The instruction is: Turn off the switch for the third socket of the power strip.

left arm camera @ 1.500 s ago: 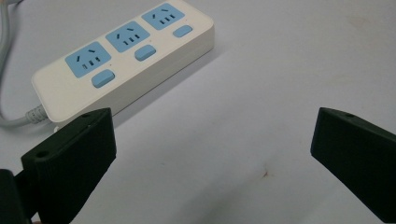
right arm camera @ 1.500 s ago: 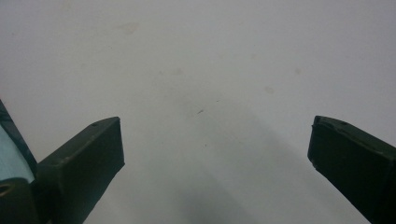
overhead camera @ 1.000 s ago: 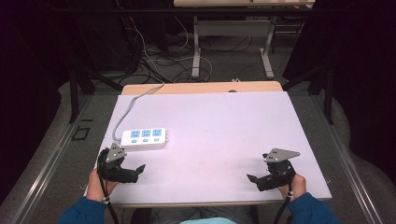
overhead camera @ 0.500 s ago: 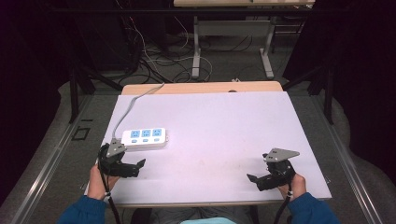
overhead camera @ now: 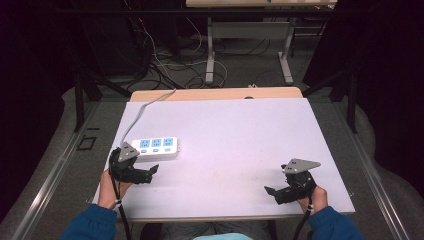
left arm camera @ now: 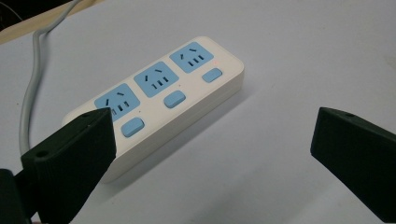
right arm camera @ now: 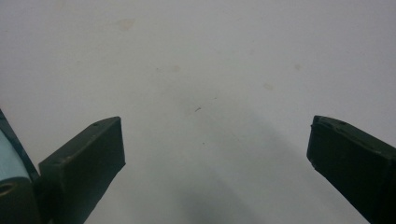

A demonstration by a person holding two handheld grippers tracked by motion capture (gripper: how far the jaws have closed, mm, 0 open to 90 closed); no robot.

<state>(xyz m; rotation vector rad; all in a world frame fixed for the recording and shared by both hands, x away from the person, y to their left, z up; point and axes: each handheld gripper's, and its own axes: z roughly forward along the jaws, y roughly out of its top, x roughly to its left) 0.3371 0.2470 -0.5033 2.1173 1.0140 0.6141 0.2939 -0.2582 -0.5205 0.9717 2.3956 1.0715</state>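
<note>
Left gripper (overhead camera: 145,172) hovers just beside the power strip (overhead camera: 156,147) near the counter's left edge, jaws wide and holding nothing.

The white power strip, with three blue sockets and three blue switches, lies flat on the white counter (overhead camera: 235,135) toward its left side, and its grey cord (overhead camera: 142,107) runs off to the far left corner. In the left gripper view the strip (left arm camera: 159,100) sits just ahead, one jaw overlapping its near end; whether they touch cannot be told, and the other jaw stands well apart over bare counter. The right gripper (overhead camera: 274,192) sits near the counter's near right corner, well apart from the strip, its jaws also wide and holding nothing above the plain surface (right arm camera: 210,84).
</note>
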